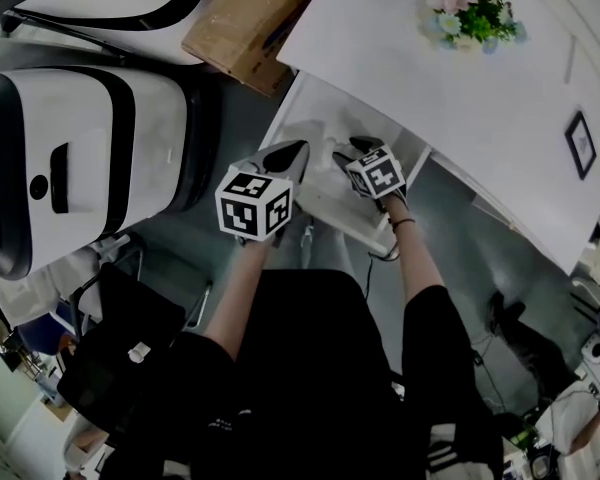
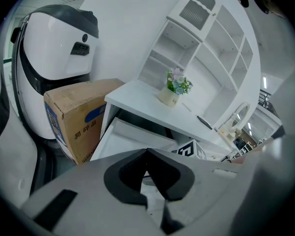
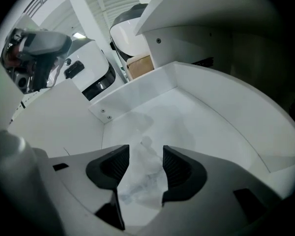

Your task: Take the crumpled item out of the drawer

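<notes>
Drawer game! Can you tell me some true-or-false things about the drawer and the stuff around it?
1. The drawer is pulled open. True.
2. The right gripper squeezes the crumpled item tight. False: its jaws stand apart, and the item lies between them in the drawer.
3. A flower pot stands on the desk. True.
4. The cardboard box is inside the drawer. False: it stands outside, beside the desk.
5. The left gripper has its jaws wide open. False: their tips meet.
</notes>
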{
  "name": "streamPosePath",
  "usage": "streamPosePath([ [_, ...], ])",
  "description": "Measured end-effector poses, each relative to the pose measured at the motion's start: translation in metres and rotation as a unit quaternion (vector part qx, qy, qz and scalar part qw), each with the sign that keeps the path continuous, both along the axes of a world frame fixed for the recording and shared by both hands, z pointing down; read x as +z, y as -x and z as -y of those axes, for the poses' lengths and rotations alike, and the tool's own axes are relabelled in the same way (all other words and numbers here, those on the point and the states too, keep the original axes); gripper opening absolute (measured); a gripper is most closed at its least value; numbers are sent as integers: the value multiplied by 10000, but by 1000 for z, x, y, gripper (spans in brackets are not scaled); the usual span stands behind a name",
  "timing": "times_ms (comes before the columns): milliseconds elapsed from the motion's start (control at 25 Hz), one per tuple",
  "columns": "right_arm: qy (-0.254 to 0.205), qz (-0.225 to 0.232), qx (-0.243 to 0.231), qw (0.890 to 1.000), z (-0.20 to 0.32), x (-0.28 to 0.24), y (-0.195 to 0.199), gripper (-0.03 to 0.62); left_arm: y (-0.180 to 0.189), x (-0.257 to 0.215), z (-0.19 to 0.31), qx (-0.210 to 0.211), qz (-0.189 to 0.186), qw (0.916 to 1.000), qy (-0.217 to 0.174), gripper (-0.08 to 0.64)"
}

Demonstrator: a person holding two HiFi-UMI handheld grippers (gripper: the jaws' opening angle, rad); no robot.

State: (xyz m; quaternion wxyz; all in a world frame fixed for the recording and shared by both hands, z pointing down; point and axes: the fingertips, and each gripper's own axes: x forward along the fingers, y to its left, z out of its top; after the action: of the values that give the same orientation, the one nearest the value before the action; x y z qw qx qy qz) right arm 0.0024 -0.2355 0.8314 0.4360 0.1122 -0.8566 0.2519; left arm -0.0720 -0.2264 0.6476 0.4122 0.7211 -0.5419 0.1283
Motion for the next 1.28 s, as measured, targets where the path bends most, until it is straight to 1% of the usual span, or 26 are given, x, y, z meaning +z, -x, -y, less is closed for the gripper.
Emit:
streamPosePath([
  [160,-85,-107,-58,9999,3,6,0,167,0,0,-1,-27,-8,10000,-5,-3],
  [280,-95,-192,-176,9996,3,9,1,158,1,0,0,-42,-5,10000,-1,-3],
  [480,36,-432,-451,9980,-8,9,0,138,3,-1,0,-91,11,10000,-2,-3],
  [640,45,-543,-737,9958,-14,14,-2,90,4,0,0,-126,35,9999,0,-2],
  [680,7,-526,-794,9955,-14,14,0,59,5,0,0,-137,39,9999,-2,-3],
  [720,-46,-480,-832,9954,-12,12,2,48,5,0,1,-148,43,9999,-5,-2],
  [800,-119,-366,-819,9959,-8,8,8,38,6,1,1,-167,44,9999,-9,-3],
  [1000,137,-289,-593,9977,-10,6,6,23,7,0,-1,-177,33,9998,17,-3],
  [1120,100,-288,-486,9984,-6,0,3,18,8,-2,-2,-170,34,9998,4,-3],
  [1280,76,-160,-276,9995,0,-17,0,17,6,-10,-1,-100,14,9999,-105,-3],
])
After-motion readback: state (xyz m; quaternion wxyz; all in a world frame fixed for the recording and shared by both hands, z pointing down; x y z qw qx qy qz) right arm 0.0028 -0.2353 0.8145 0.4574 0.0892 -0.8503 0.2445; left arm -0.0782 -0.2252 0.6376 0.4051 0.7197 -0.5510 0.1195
